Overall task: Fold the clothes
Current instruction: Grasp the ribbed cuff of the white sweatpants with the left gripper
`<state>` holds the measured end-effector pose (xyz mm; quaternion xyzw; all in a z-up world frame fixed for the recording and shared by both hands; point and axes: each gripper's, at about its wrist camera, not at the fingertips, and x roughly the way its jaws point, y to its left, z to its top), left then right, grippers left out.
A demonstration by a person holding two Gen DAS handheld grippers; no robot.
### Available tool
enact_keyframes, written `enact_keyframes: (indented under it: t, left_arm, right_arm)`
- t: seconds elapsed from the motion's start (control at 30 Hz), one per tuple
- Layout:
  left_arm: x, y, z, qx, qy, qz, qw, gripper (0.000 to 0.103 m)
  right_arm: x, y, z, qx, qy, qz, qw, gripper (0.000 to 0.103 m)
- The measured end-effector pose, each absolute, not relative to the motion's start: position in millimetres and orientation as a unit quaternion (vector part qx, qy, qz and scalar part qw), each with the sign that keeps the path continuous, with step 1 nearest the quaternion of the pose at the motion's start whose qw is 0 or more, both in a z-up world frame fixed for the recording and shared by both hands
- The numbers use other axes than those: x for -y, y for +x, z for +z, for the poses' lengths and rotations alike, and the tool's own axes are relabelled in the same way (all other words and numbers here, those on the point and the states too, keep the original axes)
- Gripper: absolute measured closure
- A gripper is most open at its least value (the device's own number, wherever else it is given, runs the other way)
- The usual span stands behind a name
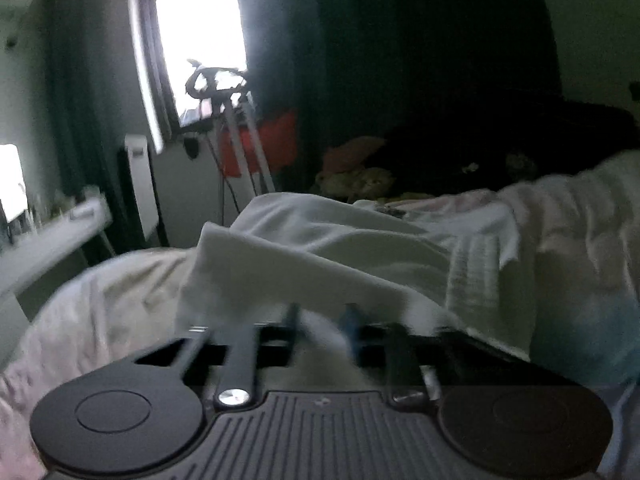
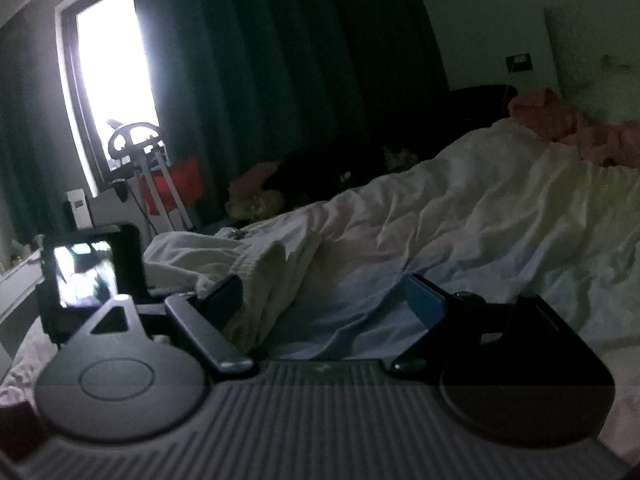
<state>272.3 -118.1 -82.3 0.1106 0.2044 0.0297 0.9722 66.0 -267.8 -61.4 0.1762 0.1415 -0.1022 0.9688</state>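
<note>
Dim room, blown-out window (image 2: pixel 110 92) backlight, motion blur, fisheye vignette.

Colours in the bedroom

White garment (image 1: pixel 320 248) with a ribbed band; pale pink, creased bedsheet (image 2: pixel 500 208); dark green curtain (image 2: pixel 260 80); red box (image 1: pixel 276 140) by the window; salmon-pink cloth (image 2: pixel 560 120); black gripper bodies, one blue finger pad (image 2: pixel 424 304).

We look into a dim bedroom where daylight glares through a tall dark-framed window (image 2: pixel 110 92), beside heavy dark green curtains (image 2: pixel 280 80). Below the sill we see a white radiator (image 1: pixel 138 184) and a white-legged stand (image 1: pixel 240 140); a pale wall (image 2: pixel 592 48) carries a small dark switch plate (image 2: pixel 519 63).
</note>
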Motion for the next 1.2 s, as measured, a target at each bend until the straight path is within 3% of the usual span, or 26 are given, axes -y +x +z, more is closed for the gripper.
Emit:
enact_keyframes:
  t: [0.17,0.27,0.37,0.4,0.5,0.67,0.8,0.97,1.17,1.2]
  left_arm:
    - [108,244,-81,-0.194,0.114,-0.014,0.974,0.087]
    - [105,214,-88,-0.203,0.111,-0.045,0.972,0.08]
    - [105,189,-95,-0.199,0.126,-0.075,0.969,0.043]
    - [107,181,-98,-0.196,0.139,-0.081,0.967,0.037]
    - [114,160,-108,-0.179,0.169,-0.104,0.964,0.021]
    - [141,144,-123,-0.145,0.239,-0.143,0.949,0.015]
    - [161,159,-127,-0.147,0.255,-0.093,0.951,0.016]
    - [159,211,-125,-0.224,0.204,-0.031,0.953,0.032]
    - [149,210,-107,-0.178,0.196,-0.017,0.964,0.073]
    - [142,202,-98,-0.163,0.192,-0.013,0.968,0.086]
  right_arm:
    - [269,64,-58,-0.137,0.187,-0.1,0.968,0.013]
    - [272,59,-56,-0.14,0.19,-0.1,0.967,0.013]
    - [281,54,-57,-0.153,0.216,-0.103,0.959,0.013]
    - [285,52,-58,-0.157,0.232,-0.103,0.954,0.013]
    - [298,47,-63,-0.165,0.272,-0.115,0.941,0.013]
    - [312,54,-77,-0.186,0.316,-0.137,0.92,0.013]
    - [319,58,-85,-0.192,0.347,-0.134,0.908,0.013]
    - [316,74,-94,-0.202,0.339,-0.137,0.909,0.013]
    - [304,86,-100,-0.209,0.317,-0.109,0.919,0.013]
    - [303,86,-100,-0.206,0.312,-0.106,0.921,0.013]
